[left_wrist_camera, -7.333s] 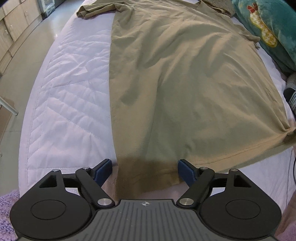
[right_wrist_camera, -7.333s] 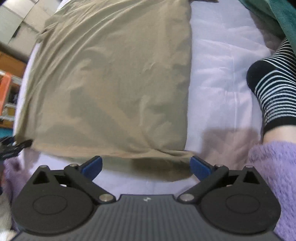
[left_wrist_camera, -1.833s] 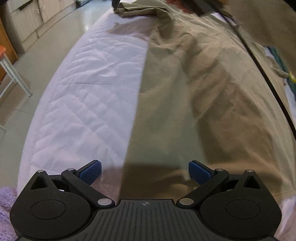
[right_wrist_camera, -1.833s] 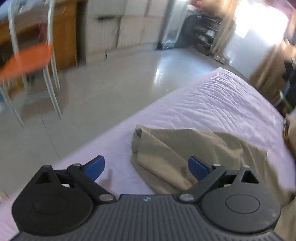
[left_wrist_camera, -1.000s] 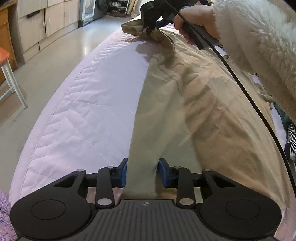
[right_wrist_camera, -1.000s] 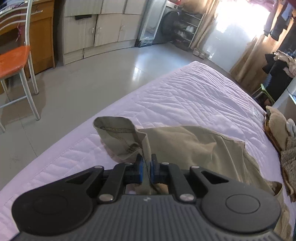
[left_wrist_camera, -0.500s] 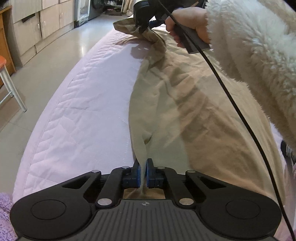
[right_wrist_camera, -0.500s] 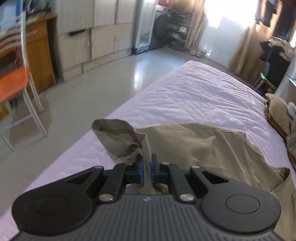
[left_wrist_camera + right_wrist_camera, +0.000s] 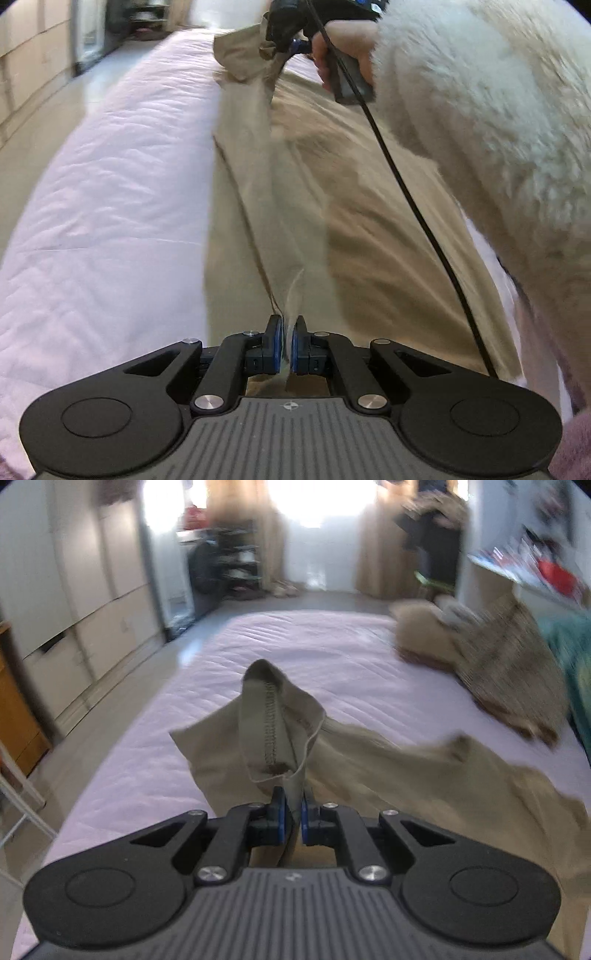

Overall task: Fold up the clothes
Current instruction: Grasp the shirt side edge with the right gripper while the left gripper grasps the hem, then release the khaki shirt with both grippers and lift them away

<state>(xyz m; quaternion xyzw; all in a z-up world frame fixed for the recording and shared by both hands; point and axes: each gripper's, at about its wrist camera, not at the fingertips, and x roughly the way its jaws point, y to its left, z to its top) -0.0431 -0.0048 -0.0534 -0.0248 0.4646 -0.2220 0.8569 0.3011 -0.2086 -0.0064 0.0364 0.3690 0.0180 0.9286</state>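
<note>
While both tools, the left tool [image 9: 286,341] and the right tool [image 9: 293,818], clench one edge of the shirt [image 9: 369,221] on the bed [image 9: 110,184], the first fold looks barely begun.

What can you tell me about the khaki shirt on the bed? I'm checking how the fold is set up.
The khaki shirt is thin, soft, woven-looking cloth, spread lengthwise on the pale quilted bed cover. Its near edge is pinched in the shut left gripper, and a taut ridge runs up from there. The far end, a sleeve with a stitched hem turned outward, is clamped in the shut right gripper, held by a hand in a fluffy white sleeve. The lifted side rises off the bed; the rest lies wrinkled.
</note>
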